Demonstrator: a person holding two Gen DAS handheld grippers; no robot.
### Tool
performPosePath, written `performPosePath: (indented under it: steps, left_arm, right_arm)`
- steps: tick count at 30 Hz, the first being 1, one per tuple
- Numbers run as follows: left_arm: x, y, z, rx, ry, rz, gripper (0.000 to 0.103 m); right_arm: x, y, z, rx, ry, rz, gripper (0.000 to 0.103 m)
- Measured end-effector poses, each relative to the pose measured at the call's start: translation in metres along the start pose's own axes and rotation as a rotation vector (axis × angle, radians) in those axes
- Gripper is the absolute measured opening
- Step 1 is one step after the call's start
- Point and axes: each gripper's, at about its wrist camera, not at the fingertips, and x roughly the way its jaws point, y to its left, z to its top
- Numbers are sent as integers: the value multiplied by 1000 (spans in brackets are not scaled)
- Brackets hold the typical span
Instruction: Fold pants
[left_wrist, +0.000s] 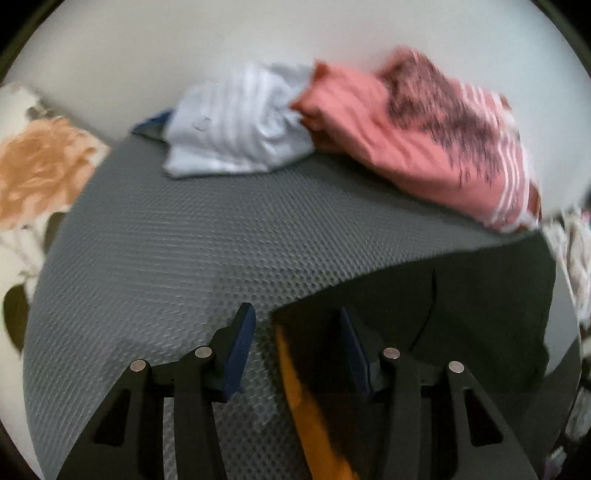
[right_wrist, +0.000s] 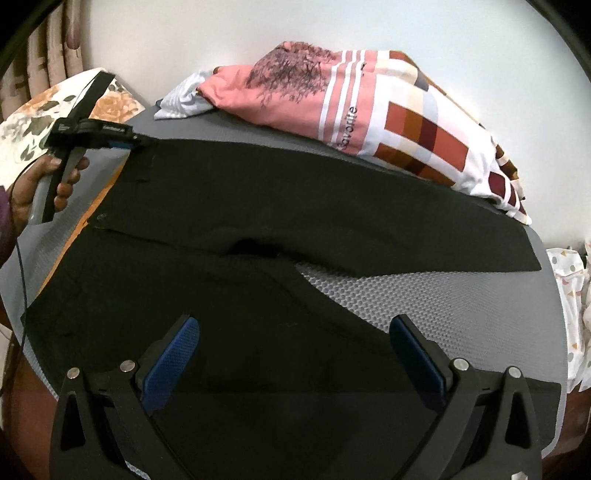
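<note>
Black pants (right_wrist: 258, 229) lie spread flat on a grey textured mat (right_wrist: 424, 295), waist to the left, two legs running right. In the left wrist view the pants' waist corner (left_wrist: 461, 314) with an orange lining (left_wrist: 306, 406) lies between the fingers of my open left gripper (left_wrist: 297, 343). The same left gripper (right_wrist: 122, 138) shows in the right wrist view at the far waist corner. My right gripper (right_wrist: 295, 354) is open wide, just above the near pant leg, holding nothing.
A pile of clothes, a pink printed shirt (right_wrist: 295, 85), a checked cloth (right_wrist: 436, 136) and a pale striped shirt (left_wrist: 236, 122), lies along the far edge of the mat. A floral pillow (left_wrist: 40, 166) sits at the left. A white wall stands behind.
</note>
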Motion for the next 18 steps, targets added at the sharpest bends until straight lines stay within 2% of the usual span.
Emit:
performPosePath:
  steps: [2,3,5,6,10,13,16,18]
  left_arm:
    - [7,-5,2,37,16,-29,46]
    - [6,-6,2,45,8,-20,29]
    - [3,1,2,-41,-3,-26,13]
    - [-2,-1,0,-74,-23,-19,10]
    - [-24,-28,-11,-30,-112,68,8]
    - [-58,-48,-24,-38,-212,62,8]
    - [-99,-73,-44,-24,-310,47,8]
    - [-123,-86,-59,-19,-360,21,8]
  right_arm:
    - [3,1,-1,-3,8,1,102]
    - [5,2,-1,-2,11,2,102]
    - [9,1,-1,1,16,4,102]
    - [10,1,-1,2,19,5,102]
    - [19,-9,4,43,41,57,102]
    - [26,-28,12,112,42,159,102]
    - [32,-70,27,275,1,309,102]
    - [35,-93,39,361,-21,352,102]
